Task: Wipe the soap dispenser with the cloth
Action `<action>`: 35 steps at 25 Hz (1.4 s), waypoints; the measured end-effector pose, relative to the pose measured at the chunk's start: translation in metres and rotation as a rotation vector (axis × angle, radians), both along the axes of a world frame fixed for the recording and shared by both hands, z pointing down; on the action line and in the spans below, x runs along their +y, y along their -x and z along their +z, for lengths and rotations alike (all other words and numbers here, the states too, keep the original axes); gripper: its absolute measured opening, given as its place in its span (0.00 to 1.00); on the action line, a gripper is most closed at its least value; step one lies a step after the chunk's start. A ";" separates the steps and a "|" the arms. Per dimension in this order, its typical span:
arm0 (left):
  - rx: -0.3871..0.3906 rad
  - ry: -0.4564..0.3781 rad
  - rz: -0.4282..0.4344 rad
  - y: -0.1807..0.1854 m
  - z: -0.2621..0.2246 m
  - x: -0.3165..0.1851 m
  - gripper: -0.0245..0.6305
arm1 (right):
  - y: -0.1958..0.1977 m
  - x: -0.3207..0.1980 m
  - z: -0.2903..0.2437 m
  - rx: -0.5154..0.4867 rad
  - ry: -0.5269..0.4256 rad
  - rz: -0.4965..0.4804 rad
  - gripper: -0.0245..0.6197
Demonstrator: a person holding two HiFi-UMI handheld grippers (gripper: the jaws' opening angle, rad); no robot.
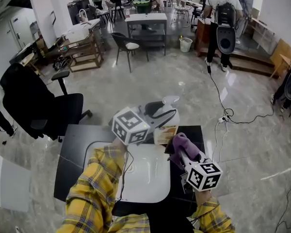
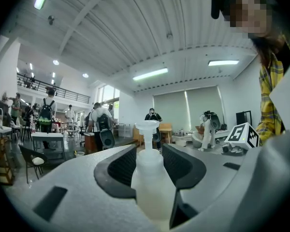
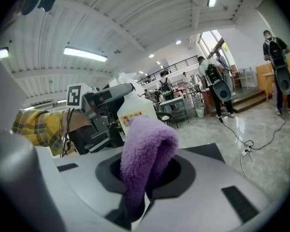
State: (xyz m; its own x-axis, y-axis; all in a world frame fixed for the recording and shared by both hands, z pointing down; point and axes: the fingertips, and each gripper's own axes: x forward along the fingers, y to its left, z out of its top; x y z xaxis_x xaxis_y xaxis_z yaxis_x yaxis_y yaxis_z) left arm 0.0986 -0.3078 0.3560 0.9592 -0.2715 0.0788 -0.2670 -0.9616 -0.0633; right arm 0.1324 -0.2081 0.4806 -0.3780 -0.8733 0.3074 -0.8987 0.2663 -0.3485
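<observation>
My left gripper [image 1: 161, 116] is shut on the soap dispenser [image 2: 150, 187], a white translucent bottle with a pump top; it is held up level over the far side of the sink. The bottle's yellow label [image 1: 166, 134] faces me in the head view. My right gripper [image 1: 182, 152] is shut on a folded purple cloth [image 3: 147, 156], just right of the dispenser [image 3: 130, 111]. In the head view the cloth [image 1: 182, 144] sits close beside the label; I cannot tell whether they touch.
A white sink basin [image 1: 145, 178] lies in a black counter [image 1: 72, 149] below both grippers. A black office chair [image 1: 34, 106] stands at the left. A cable [image 1: 223, 115] runs over the grey floor at right. People and tables fill the far room.
</observation>
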 end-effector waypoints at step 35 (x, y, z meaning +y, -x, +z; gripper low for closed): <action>0.103 0.061 -0.064 0.028 -0.009 -0.003 0.37 | 0.002 0.014 -0.011 -0.004 -0.007 0.025 0.15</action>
